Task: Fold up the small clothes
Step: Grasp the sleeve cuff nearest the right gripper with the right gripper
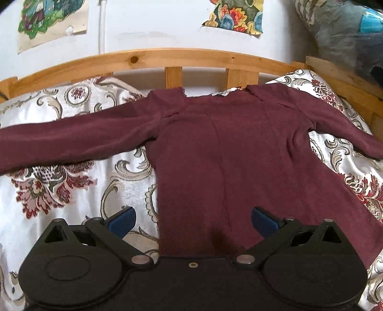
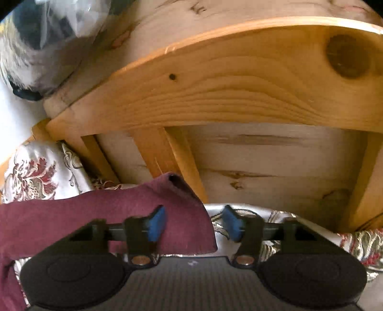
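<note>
The left tool (image 1: 193,219) hangs with its blue-padded fingers (image 1: 123,221) spread wide, nothing between them, over the hem end of a maroon long-sleeved top (image 1: 227,153). One pad sits above the patterned bedspread (image 1: 71,186) just off the top's side edge, the other above the maroon cloth itself; whether either touches is not clear. The top lies flat on the bed, body running away from the tool toward a wooden headboard rail (image 1: 167,56), both sleeves stretched out to the sides. Bare bedspread shows on either side of the body, below each sleeve. Two floral pictures (image 1: 52,19) hang on the white wall beyond the rail.

The right tool (image 2: 194,223) is likewise spread, gripping nothing, at the cuff end of one sleeve (image 2: 115,210). Its one blue pad (image 2: 156,223) lies over the maroon fabric; the other (image 2: 233,223) lies over bedspread (image 2: 275,220) just past the cuff's edge, so the edge runs through the gap between the fingers. Directly ahead stands the wooden bed frame (image 2: 227,95), its slats and broad rail close in front of the tool. A plastic-wrapped bundle (image 2: 47,43) rests on top of the woodwork at upper left.
</note>
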